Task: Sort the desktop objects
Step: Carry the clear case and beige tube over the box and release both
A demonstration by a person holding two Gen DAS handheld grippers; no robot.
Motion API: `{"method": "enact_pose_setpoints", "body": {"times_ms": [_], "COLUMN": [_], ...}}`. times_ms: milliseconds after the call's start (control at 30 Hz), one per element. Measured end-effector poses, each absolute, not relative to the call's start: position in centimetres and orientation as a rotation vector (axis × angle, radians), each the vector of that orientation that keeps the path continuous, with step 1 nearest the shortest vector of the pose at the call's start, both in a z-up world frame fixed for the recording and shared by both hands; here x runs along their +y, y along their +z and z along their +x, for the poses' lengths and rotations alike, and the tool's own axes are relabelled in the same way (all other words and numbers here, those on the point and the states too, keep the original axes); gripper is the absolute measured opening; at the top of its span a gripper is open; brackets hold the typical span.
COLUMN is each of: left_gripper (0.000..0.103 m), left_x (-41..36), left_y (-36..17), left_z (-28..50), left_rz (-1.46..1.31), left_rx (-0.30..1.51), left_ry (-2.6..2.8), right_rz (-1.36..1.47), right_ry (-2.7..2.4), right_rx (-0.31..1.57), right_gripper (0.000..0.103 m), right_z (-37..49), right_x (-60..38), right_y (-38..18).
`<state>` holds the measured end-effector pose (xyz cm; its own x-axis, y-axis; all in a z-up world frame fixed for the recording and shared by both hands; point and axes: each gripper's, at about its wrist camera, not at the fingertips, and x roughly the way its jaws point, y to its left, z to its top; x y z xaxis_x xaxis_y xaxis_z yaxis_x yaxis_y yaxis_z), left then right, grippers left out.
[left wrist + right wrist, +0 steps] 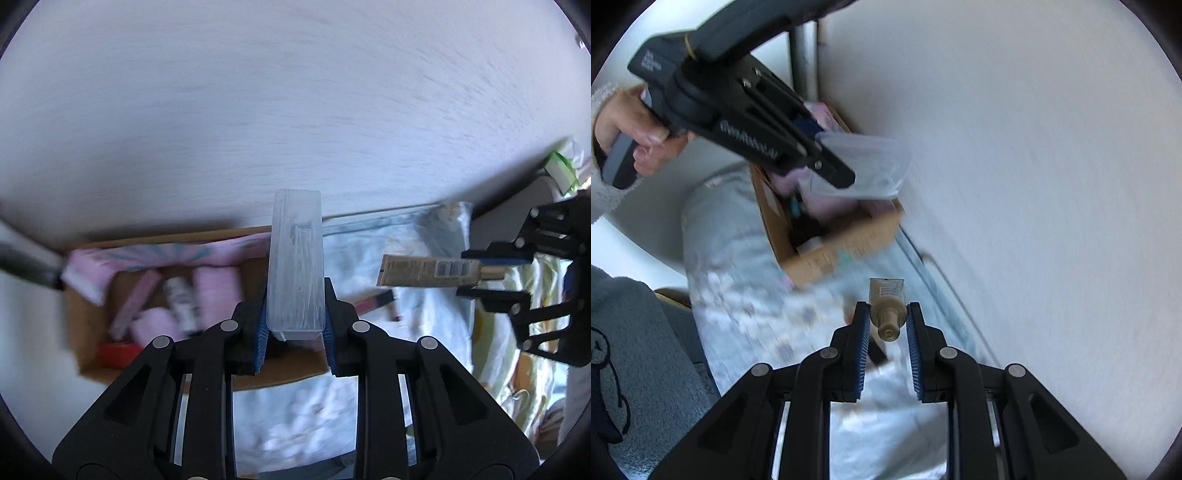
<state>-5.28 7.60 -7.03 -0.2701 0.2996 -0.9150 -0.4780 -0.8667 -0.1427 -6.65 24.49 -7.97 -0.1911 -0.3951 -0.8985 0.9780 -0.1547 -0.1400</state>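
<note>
While my left tongs (295, 325) clench the clear case (295, 266) above the cardboard box (92, 354) for dropping in, my right tongs (887, 325) grip the beige tube (886, 306) ready to follow.

box contents (177, 295) motion-blurred, unreadable | patterned cloth (280, 424) blurred | tube (886, 291) label illegible

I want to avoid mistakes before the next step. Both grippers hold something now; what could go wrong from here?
1. The left gripper clamps only the lower end of the clear plastic rectangular case; it may tip or slip.
2. The right gripper pinches the beige cosmetic tube near its cap, so it could slide out.
3. The brown cardboard box looks crowded with pink items, so a dropped piece might bounce out.
</note>
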Motion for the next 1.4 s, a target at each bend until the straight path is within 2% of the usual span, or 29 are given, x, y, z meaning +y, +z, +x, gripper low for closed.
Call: {"method": "enact_pose_setpoints", "body": {"times_ms": [267,433,833,900,933,967,1000,1067,1100,1400], "left_gripper": [0.022,0.022,0.022,0.028,0.051,0.081,0.089,0.091,0.091,0.091], "left_x": [-1.0,-3.6,-6.6,-6.8,-6.9,-6.9,-6.9,-6.9,-6.9,-6.4], "left_y": [-6.6,-8.1,-12.9,-12.8,-12.7,-12.5,-12.4,-11.9,-11.8,-12.0], "left_z": [-6.1,-6.3,-8.2,-8.2,-8.1,-8.1,-8.1,-8.0,-8.0,-8.1], "left_rz": [-1.542,-1.552,-1.635,-1.589,-1.579,-1.581,-1.578,-1.544,-1.544,-1.595], "left_rx": [0.258,0.339,0.291,0.224,0.207,0.224,0.254,0.315,0.326,0.238], "left_ry": [2.303,2.367,2.348,2.313,2.305,2.330,2.359,2.415,2.419,2.337], "right_rz": [0.778,0.755,0.833,0.840,0.849,0.865,0.877,0.899,0.888,0.948], "right_ry": [-1.487,-1.419,-1.336,-1.339,-1.341,-1.333,-1.337,-1.373,-1.409,-1.483], "right_rx": [0.968,0.972,0.871,0.871,0.863,0.838,0.825,0.839,0.855,0.820], "right_gripper": [0.018,0.018,0.018,0.019,0.019,0.022,0.027,0.069,0.073,0.073], "right_z": [-3.9,-2.6,-2.7,-2.9,-3.1,-3.3,-3.4,-3.7,-3.8,-5.5], "right_x": [15.9,11.0,5.3,5.1,5.0,5.0,5.1,5.1,5.4,8.1], "right_y": [-6.5,-8.1,-12.8,-13.0,-13.2,-13.3,-13.4,-13.6,-13.6,-13.8]}}
